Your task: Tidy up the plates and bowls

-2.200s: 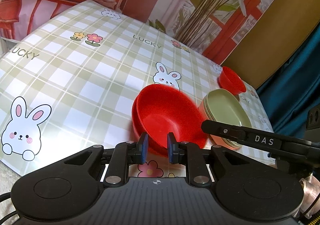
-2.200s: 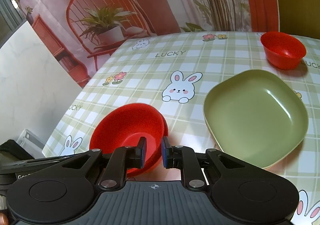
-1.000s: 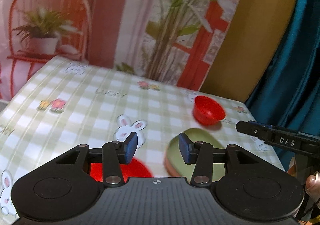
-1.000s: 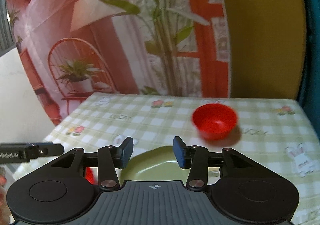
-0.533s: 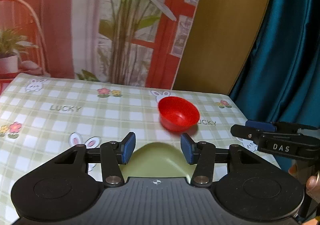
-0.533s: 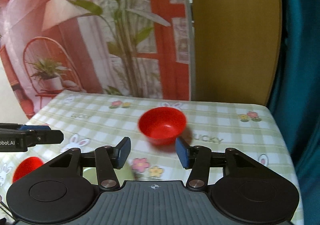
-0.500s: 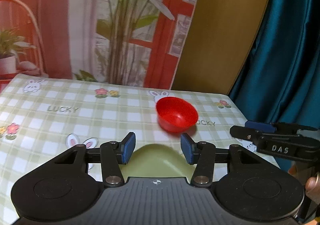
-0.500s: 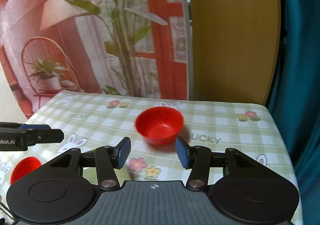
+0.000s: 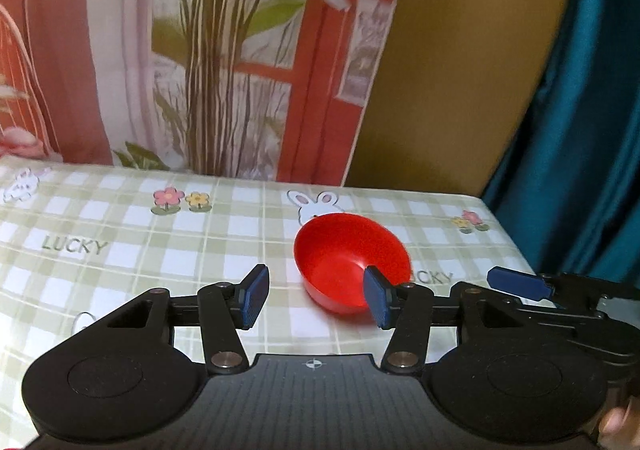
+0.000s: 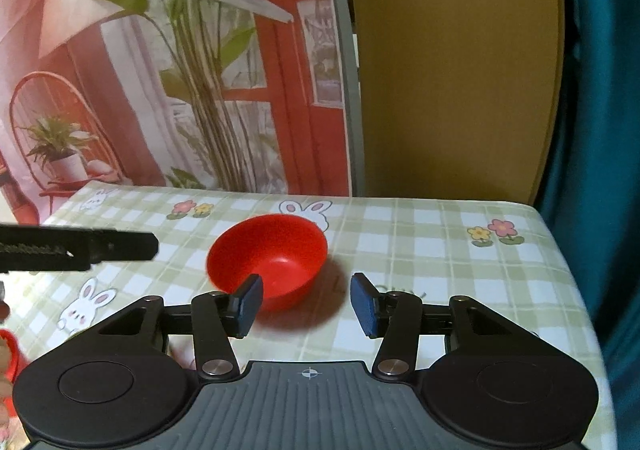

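The small red bowl [image 9: 352, 258] sat alone on the checked tablecloth [image 9: 120, 234] near its far edge — upright, ungrasped. Both the left gripper [image 9: 316, 300] and right gripper [image 10: 306, 304] hung before it, fingers spread wide, holding nothing.

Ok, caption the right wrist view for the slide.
Open right gripper faces a small red bowl on the checked bunny tablecloth.

Glossy smooth red plastic bowl [image 9: 352, 260], smooth checked tablecloth [image 9: 120, 234], matt black plastic gripper bodies
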The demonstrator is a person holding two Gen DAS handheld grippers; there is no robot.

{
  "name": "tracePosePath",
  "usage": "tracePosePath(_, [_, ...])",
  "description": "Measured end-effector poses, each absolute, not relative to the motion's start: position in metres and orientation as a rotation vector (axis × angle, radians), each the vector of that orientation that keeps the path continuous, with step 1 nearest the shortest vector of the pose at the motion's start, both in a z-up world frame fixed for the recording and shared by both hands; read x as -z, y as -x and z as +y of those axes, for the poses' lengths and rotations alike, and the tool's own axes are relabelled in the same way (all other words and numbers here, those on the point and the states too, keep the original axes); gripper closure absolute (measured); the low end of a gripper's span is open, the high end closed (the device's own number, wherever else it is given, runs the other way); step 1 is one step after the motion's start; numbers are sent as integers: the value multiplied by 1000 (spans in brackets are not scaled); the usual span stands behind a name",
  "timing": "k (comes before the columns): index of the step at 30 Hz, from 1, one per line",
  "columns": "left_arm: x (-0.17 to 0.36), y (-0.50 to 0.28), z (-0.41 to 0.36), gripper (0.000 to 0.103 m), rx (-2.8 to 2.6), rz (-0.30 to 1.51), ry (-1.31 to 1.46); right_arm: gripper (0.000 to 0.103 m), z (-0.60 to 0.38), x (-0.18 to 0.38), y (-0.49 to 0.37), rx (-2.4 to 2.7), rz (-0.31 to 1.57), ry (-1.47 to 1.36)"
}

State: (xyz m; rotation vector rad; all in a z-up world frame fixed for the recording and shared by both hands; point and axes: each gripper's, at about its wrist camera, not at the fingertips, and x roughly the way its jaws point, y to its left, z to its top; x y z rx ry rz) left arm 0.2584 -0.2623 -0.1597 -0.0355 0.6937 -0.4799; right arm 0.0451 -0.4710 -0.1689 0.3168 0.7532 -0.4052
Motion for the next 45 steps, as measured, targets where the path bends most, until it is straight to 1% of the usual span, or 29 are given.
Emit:
tracePosePath(3, [170, -276, -267, 49, 469, 725, 47, 63, -485, 182, -58, 399, 753, -343])
tracePosePath(7, [184, -295, -273, 49, 458, 768, 69, 65, -499, 202, -74, 394, 761, -360])
tracePosePath(11, [193, -309, -283, 49, 464, 796, 63, 70, -507, 218, -85, 397, 757, -403])
tracePosePath(15, [201, -321, -289, 49, 466, 826, 72, 78, -510, 229, -89, 401, 752, -439])
tracePosePath(22, [213, -333, -293, 50, 474, 857, 77, 86, -514, 241, -90, 402, 749, -485])
tracePosePath(23, [214, -333, -294, 52, 475, 852, 72, 87, -514, 241, -90, 399, 746, -490])
tracePosePath(24, [214, -332, -295, 62, 475, 843, 62, 89, -513, 241, -90, 396, 745, -490])
tracePosePath(25, [215, -332, -296, 67, 474, 839, 48, 90, -513, 241, -90, 395, 744, -487])
tracePosePath(27, [217, -333, -298, 83, 485, 844, 43, 92, -511, 240, -91, 398, 745, -483])
tracePosePath(28, [217, -333, -298, 86, 492, 845, 46, 92, -511, 240, -92, 400, 746, -485])
tracePosePath(29, [217, -332, -298, 88, 499, 842, 44, 92, -510, 239, -92, 404, 749, -487])
tracePosePath(45, [194, -304, -283, 87, 510, 795, 19, 92, -488, 202, -85, 433, 717, -487])
